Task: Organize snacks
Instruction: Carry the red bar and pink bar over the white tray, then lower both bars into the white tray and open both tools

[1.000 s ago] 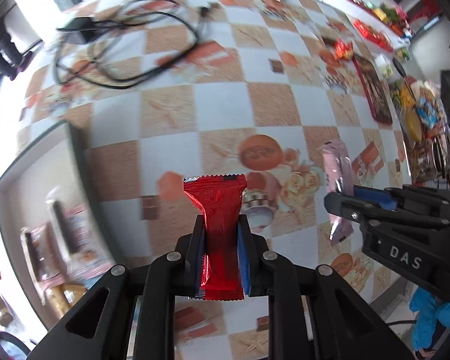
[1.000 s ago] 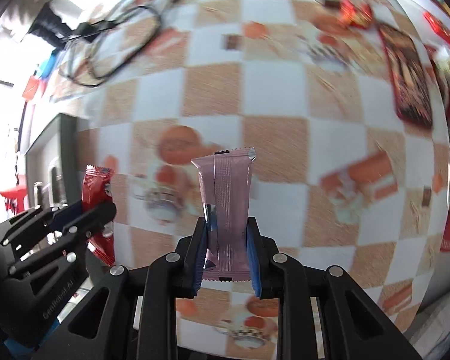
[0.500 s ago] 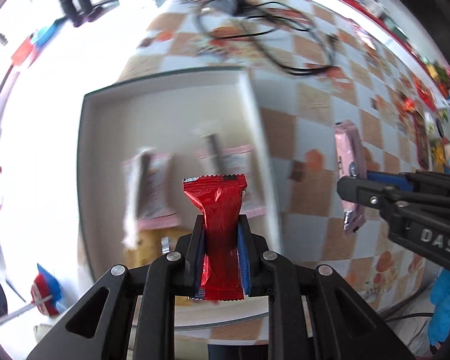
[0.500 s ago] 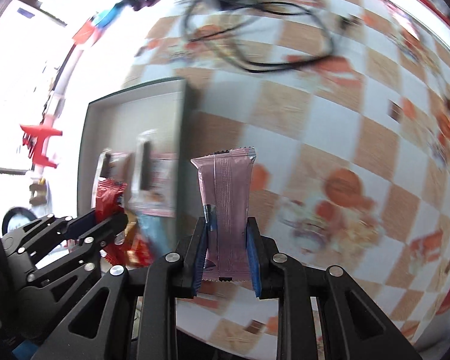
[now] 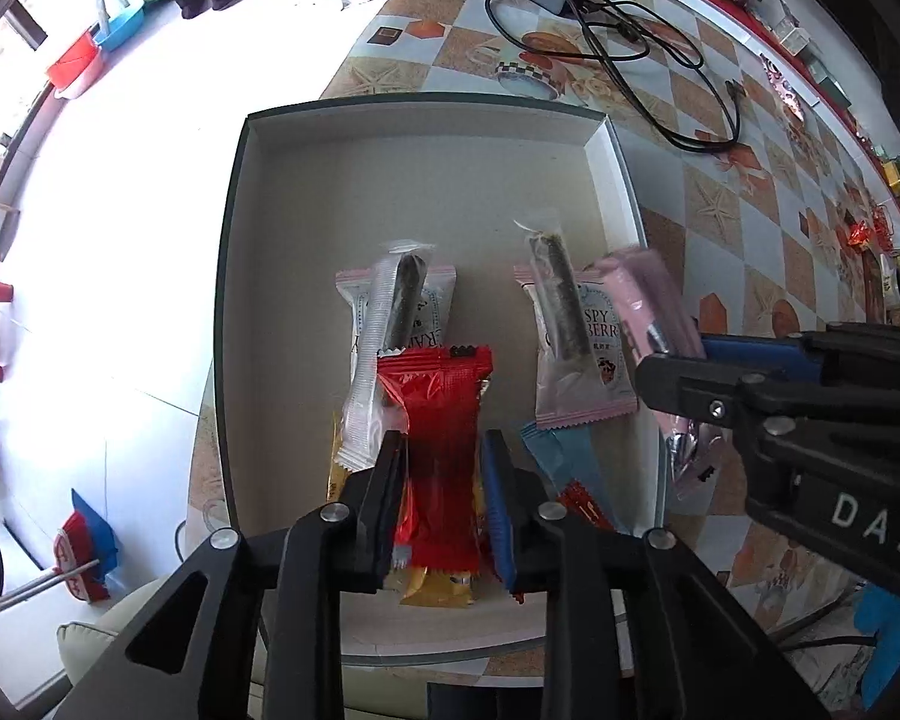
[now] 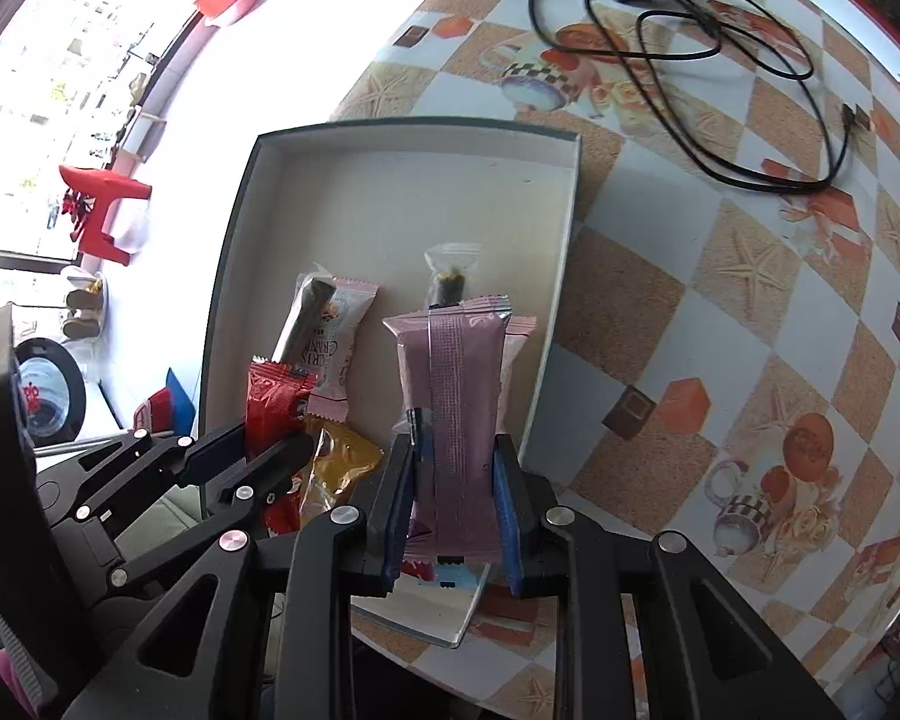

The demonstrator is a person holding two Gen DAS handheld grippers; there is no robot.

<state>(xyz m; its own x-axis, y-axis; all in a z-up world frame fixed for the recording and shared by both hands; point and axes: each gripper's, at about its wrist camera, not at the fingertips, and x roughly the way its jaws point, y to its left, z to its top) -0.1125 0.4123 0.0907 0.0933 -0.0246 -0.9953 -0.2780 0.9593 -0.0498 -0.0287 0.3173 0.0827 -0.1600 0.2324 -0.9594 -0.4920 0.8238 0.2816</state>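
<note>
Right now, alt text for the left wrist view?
The left gripper is shut on a glossy red snack packet, held over a shallow white cardboard box that holds several wrapped snacks. At right, the right gripper clamps a pale pink snack packet above the box's right edge, and a black cable lies on the checkered tablecloth beyond.

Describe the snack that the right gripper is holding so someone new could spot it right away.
Find the shallow grey box at the edge of the checkered table. Over its right side the right gripper grips a pink packet upright. Its dull mauve wrapper with a ribbed centre seam sets it apart from the glossy red packet beside it.
</note>
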